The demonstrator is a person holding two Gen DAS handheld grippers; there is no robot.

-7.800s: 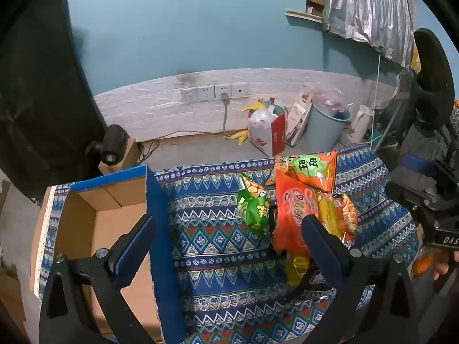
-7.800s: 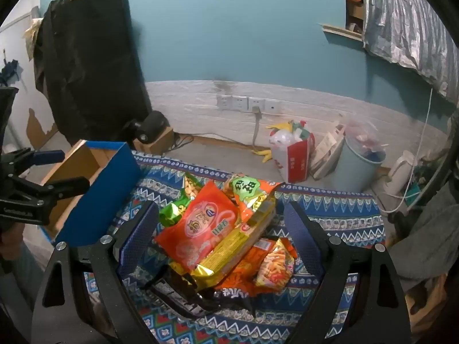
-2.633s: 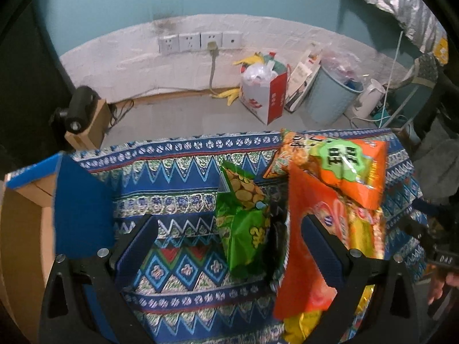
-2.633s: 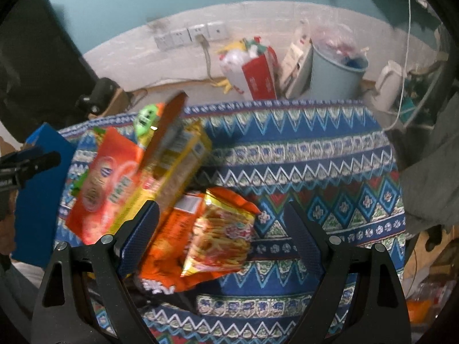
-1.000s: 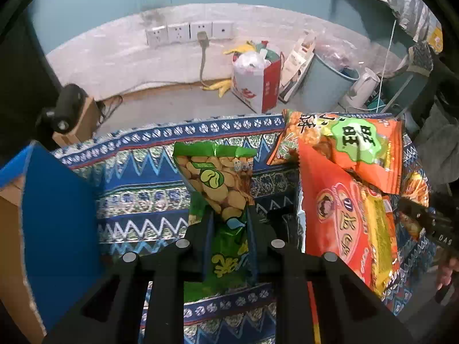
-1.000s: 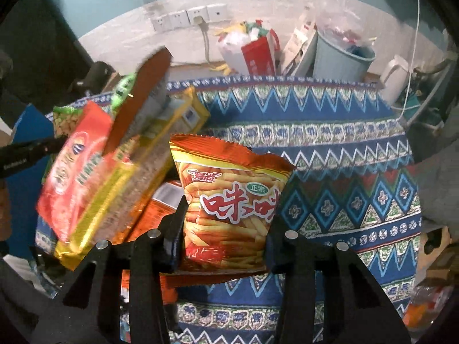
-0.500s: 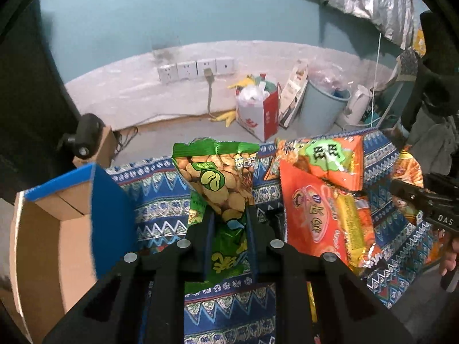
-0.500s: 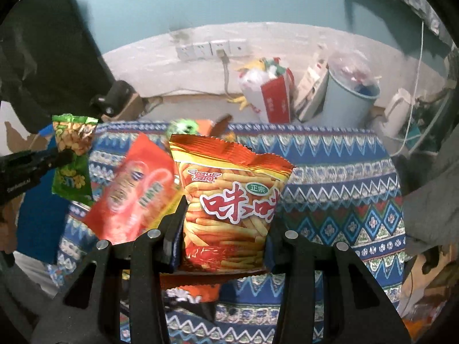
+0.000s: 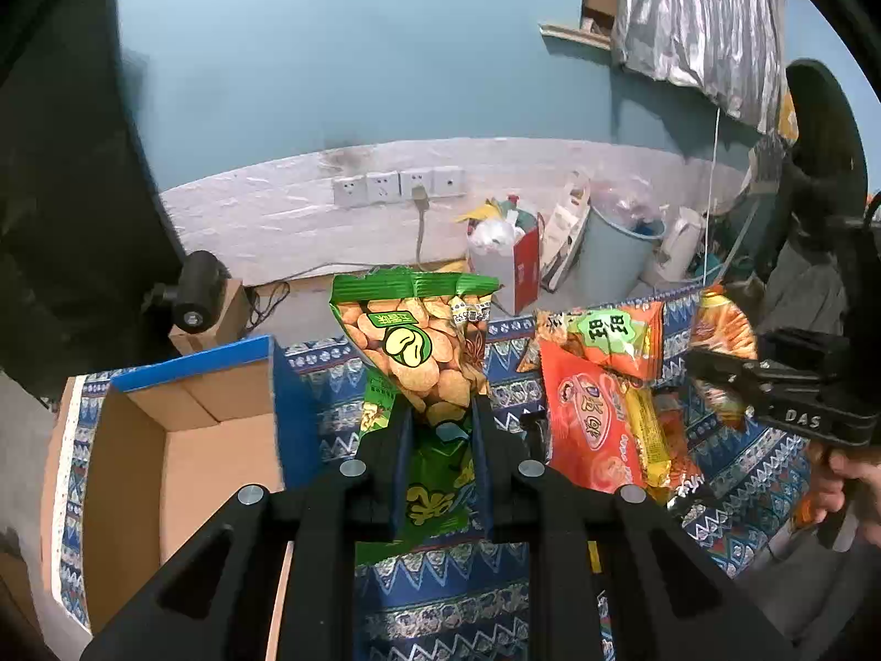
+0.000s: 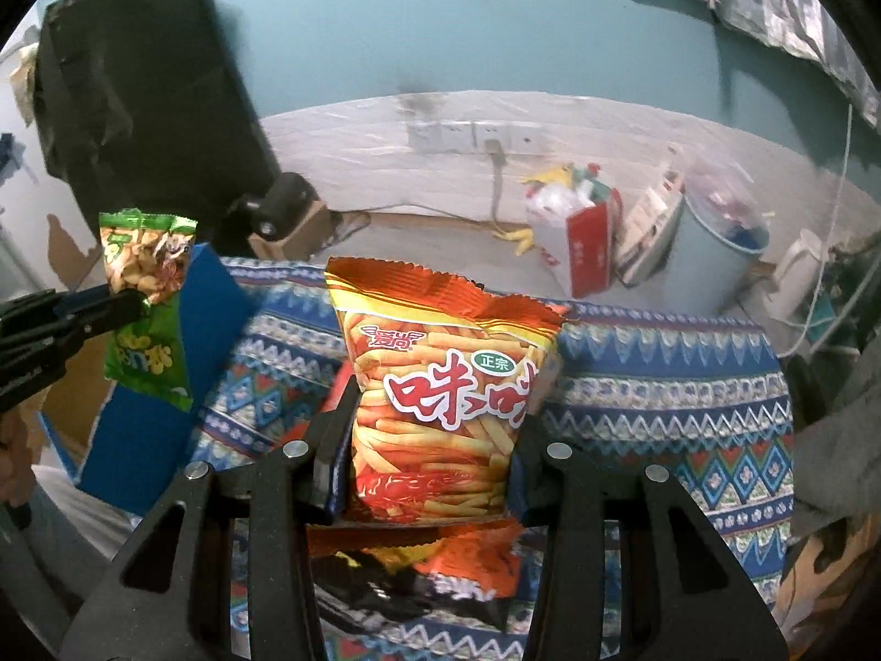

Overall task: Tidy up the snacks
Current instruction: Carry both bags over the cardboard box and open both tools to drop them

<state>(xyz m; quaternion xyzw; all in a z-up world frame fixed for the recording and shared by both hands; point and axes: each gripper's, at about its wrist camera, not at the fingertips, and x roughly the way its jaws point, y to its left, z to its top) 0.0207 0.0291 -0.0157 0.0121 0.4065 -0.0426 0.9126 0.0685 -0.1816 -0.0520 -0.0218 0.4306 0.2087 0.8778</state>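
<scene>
Green bag of broad beans [image 9: 418,363] pinched upright in the left gripper [image 9: 440,440], fingers closed on its lower half, crimped top edge pointing up, held clear of the patterned cloth [image 9: 451,595] and just right of the open cardboard box [image 9: 181,440]. Same bag [image 10: 146,297] seen from the right wrist view, far left, hanging in front of the box's blue flap [image 10: 165,385].

Orange bag of shrimp sticks [image 10: 446,385] clamped upright in the right gripper [image 10: 429,451], jaws shut against both side edges, sealed top uppermost (red characters across the front, small green oval label). Also lifted off the cloth [image 10: 661,363], above a dark packet [image 10: 418,589] and an orange wrapper lying near the lower edge of that view.

Remaining pile on the cloth to the right of the left gripper: red packet [image 9: 589,424] on top, yellow stick-shaped pack [image 9: 650,440] beside it, orange packet with a green label [image 9: 611,336] at the far end. Right gripper [image 9: 716,374] visible at the right side of the left wrist view, its orange bag [image 9: 721,330] partly hidden behind the tool.

Beyond the table: white sockets [image 9: 396,187] on the pale lower wall, a red-and-white bag [image 9: 506,264], a blue bin [image 9: 616,253], a small black camera on a block [image 9: 192,297] at far left.
</scene>
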